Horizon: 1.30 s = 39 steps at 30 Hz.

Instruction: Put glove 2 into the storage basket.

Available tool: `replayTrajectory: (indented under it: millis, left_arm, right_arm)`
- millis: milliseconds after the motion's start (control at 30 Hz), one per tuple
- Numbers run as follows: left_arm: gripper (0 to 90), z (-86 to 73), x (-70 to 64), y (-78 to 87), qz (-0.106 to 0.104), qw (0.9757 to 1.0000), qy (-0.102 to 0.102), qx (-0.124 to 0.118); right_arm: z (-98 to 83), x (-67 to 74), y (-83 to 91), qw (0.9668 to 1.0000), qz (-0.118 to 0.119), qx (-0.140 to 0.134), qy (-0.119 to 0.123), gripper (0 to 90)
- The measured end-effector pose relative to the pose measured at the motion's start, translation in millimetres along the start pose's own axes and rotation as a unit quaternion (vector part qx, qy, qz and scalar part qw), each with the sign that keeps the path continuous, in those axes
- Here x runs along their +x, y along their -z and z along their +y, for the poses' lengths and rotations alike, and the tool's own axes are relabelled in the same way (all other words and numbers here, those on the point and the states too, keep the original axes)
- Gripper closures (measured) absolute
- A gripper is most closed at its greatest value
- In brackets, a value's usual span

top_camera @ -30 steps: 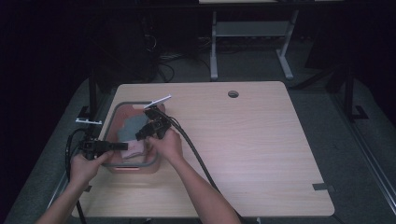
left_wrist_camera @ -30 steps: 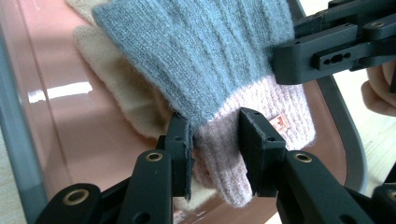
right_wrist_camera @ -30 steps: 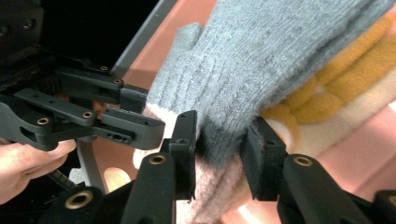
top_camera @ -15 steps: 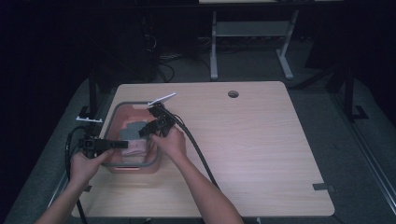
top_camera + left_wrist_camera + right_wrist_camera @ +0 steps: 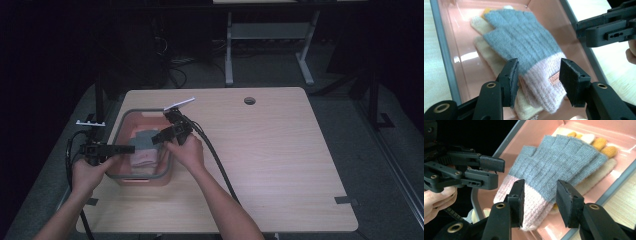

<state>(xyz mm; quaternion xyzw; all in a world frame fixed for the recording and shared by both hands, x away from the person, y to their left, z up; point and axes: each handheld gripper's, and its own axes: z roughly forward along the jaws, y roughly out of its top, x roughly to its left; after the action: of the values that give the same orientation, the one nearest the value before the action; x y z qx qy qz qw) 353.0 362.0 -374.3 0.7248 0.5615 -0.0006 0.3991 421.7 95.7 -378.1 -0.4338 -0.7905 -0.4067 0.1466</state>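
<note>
A grey knit glove with a pink cuff lies on a cream glove with yellow fingertips inside a pink tray with a grey rim. My left gripper hovers over the pink cuff from the tray's left side. Its jaws have just been opening, and the pads stand clear of the cuff. My right gripper reaches in from the tray's right side, above the same glove. Its jaws have also just been opening, with no pad pressing on the knit. The two grippers face each other across the cuff.
The tray sits at the left of a light wooden table that has a round cable hole near the far edge. A strip of tape lies at the front right. Cables trail from both grippers. A desk frame stands beyond.
Both grippers' jaws have spread apart over the glove. The right gripper has drawn back and up a little. The left hand has stayed in place.
</note>
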Motion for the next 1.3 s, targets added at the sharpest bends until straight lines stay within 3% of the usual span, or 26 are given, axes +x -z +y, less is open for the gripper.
replayTrajectory:
  millis: [367,833,1300]
  left_arm:
    - [45.4,8.0,-14.1,5.1,-0.015,0.9993,-0.016,-0.029]
    - [43.8,15.7,-36.9,3.0,-0.041,0.9972,-0.039,-0.048]
    - [42.4,22.7,-64.3,-12.9,-0.059,0.9954,-0.062,-0.044]
  right_arm:
    - [-3.9,-6.8,18.8,0.9996,0.019,-0.018,-0.004,54.5]
    - [-9.3,-13.6,42.9,0.9989,0.028,-0.036,-0.011,49.9]
    - [-22.1,-32.1,76.1,0.9977,0.025,-0.061,-0.015,47.7]
